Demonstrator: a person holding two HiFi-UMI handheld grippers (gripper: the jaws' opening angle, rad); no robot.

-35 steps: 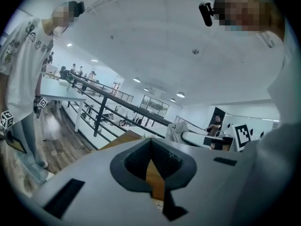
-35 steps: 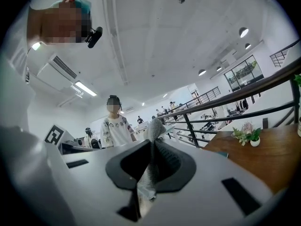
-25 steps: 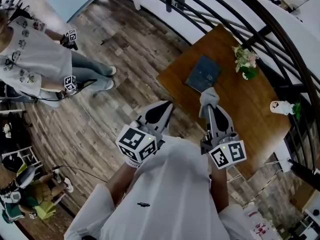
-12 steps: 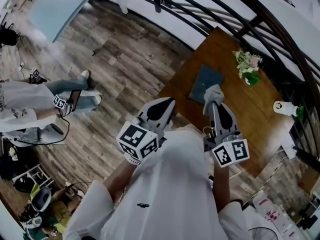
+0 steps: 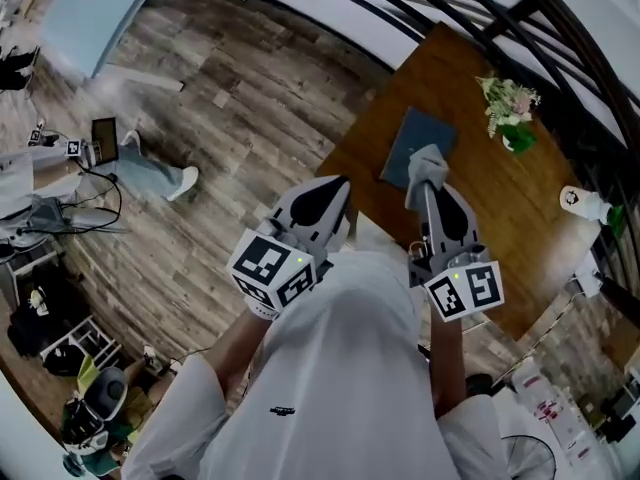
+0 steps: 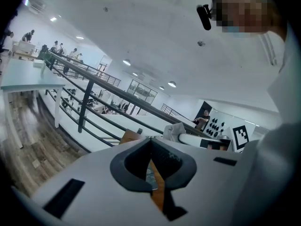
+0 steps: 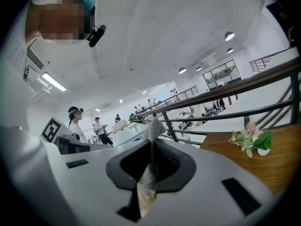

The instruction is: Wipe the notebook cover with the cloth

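Note:
A dark blue notebook point(image 5: 420, 138) lies on the brown wooden table point(image 5: 480, 228). My right gripper point(image 5: 428, 183) is shut on a bunched grey cloth point(image 5: 428, 162), which hangs in the air and overlaps the notebook's near edge in the head view. In the right gripper view the cloth point(image 7: 153, 130) sticks up from between the shut jaws of the right gripper point(image 7: 152, 147). My left gripper point(image 5: 335, 186) hovers over the floor left of the table; its jaws are shut with nothing in them. In its own view the left gripper point(image 6: 151, 142) points level toward the railing.
A small vase of flowers point(image 5: 508, 108) stands behind the notebook, and in the right gripper view the flowers point(image 7: 251, 142) show at the right. A white bottle point(image 5: 582, 202) sits at the table's right edge. A black railing point(image 5: 520, 18) curves behind the table. Left of the table lies wooden floor point(image 5: 230, 118).
Both grippers have edged toward the table, and the cloth now overlaps the notebook's near edge. The person at the left has moved away toward the frame edge.

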